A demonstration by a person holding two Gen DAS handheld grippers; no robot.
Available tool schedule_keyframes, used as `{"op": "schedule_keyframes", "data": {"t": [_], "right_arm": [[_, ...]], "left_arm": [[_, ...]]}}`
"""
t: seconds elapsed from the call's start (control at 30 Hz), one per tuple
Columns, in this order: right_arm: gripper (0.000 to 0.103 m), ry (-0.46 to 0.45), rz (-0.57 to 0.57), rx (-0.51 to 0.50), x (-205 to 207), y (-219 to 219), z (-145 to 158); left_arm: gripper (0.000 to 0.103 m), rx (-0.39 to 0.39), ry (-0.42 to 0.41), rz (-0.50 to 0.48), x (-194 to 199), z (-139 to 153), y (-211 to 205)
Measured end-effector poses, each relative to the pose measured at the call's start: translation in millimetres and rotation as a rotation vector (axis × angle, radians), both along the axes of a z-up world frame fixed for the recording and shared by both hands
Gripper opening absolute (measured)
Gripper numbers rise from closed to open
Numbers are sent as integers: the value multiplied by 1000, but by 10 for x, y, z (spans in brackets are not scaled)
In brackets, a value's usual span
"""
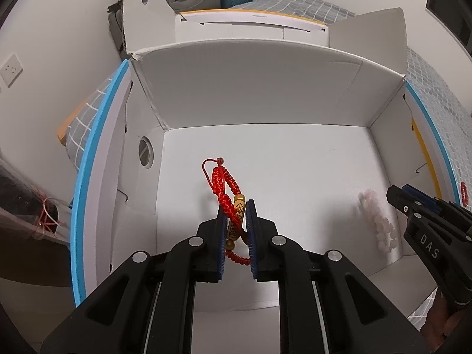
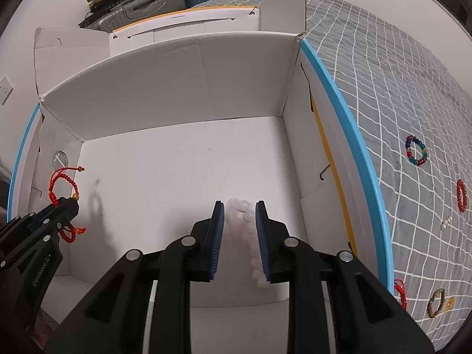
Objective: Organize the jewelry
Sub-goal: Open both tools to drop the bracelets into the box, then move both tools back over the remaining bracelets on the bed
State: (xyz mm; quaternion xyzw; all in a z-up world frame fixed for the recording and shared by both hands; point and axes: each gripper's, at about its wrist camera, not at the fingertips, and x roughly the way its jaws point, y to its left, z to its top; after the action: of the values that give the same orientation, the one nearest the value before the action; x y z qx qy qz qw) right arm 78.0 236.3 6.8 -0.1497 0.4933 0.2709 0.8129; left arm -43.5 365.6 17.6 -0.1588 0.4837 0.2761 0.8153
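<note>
Drop-off step judged in hand: red bracelet (image 1: 228,203) is clamped in left gripper (image 1: 237,221), pale bracelet (image 2: 242,224) in right gripper (image 2: 239,227), inside box (image 1: 265,94). Next, release needed.

box (image 2: 165,82): 1 | bracelets in box: 2 | bracelets on bedspread (image 2: 383,94): 4

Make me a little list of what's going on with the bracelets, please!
left gripper: jaws nearly shut around red bracelet with gold charm, held over the box
right gripper: pale pink bracelet between its pads, blurred
box: white, open, both grippers reach into it
bed: grey checked cover
left on bed: colourful bracelet, red bead bracelet, brown bracelet
</note>
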Motion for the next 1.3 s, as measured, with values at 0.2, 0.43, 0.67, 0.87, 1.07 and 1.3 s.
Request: {"op": "schedule_keyframes", "data": {"t": [0.2,0.43,0.67,0.87,1.07,1.3], "right_arm": [[45,1,-1,17,-16,-10,50],[72,-82,9,46,-150,-23,264],[91,-176,-7,81,-244,-124,514],[95,-206,-22,116,-254,-262,653],[95,-241,-38,124,-277,-453,757],[95,-274,-96,135,-242,-861,887]], "left_arm": [[55,30,-19,25,-36,66,17],[85,74,-55,33,-104,193,-1],[94,127,-102,35,-183,334,-100],[97,144,-132,25,-228,437,-162],[97,154,-169,-9,-215,536,-349],[97,149,-211,-66,-133,668,-673]]}}
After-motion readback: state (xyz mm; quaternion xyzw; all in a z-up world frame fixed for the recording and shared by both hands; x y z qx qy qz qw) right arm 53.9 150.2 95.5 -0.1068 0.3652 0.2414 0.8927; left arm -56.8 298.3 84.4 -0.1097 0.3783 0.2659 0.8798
